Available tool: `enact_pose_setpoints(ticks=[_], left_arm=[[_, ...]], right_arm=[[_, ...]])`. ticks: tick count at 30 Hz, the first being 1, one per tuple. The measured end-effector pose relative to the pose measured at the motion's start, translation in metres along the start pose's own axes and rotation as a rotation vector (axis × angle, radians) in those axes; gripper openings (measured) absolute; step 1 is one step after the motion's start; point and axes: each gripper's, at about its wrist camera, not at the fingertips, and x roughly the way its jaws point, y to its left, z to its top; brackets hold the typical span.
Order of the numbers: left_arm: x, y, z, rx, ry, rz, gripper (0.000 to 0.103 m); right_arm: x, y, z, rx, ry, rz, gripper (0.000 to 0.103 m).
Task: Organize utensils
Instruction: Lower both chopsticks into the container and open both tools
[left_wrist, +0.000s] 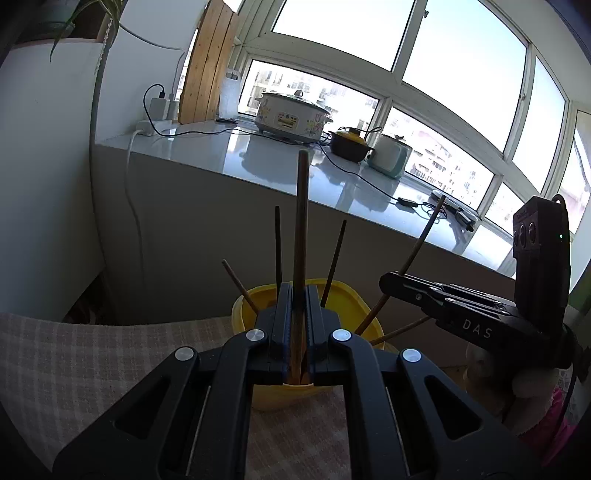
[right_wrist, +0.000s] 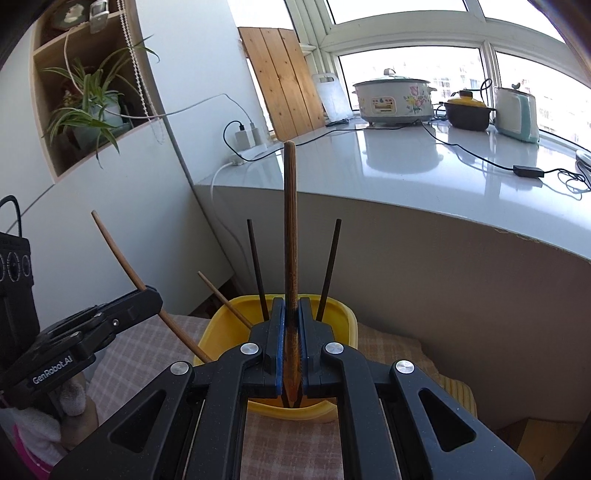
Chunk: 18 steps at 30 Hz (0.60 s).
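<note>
A yellow container (left_wrist: 347, 295) (right_wrist: 340, 314) stands on a checked cloth and holds several chopsticks. My left gripper (left_wrist: 298, 291) is shut on a brown chopstick (left_wrist: 301, 221) held upright over the container. My right gripper (right_wrist: 291, 304) is shut on another brown chopstick (right_wrist: 290, 221), also upright over the container. Dark chopsticks (right_wrist: 255, 266) and lighter ones (right_wrist: 225, 299) lean inside the container. The right gripper shows at the right of the left wrist view (left_wrist: 388, 282), the left gripper at the left of the right wrist view (right_wrist: 155, 295).
The checked cloth (left_wrist: 92, 354) covers the table. Behind stands a white counter (right_wrist: 424, 173) with a cooker (right_wrist: 393, 98), a dark pot (right_wrist: 467, 112), a teal appliance (right_wrist: 517, 112), cables and a wooden board (right_wrist: 280, 85). A plant (right_wrist: 88, 103) sits on a shelf at left.
</note>
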Motion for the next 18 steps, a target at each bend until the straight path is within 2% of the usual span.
enact_pose_setpoints(ticks=[10, 18], left_arm=[[0.003, 0.000, -0.010, 0.012, 0.024, 0.005, 0.004], [-0.009, 0.000, -0.010, 0.021, -0.004, 0.038, 0.005]], right_arm=[[-0.001, 0.001, -0.012, -0.011, 0.014, -0.025, 0.005], [-0.006, 0.003, -0.012, -0.012, 0.003, -0.033, 0.005]])
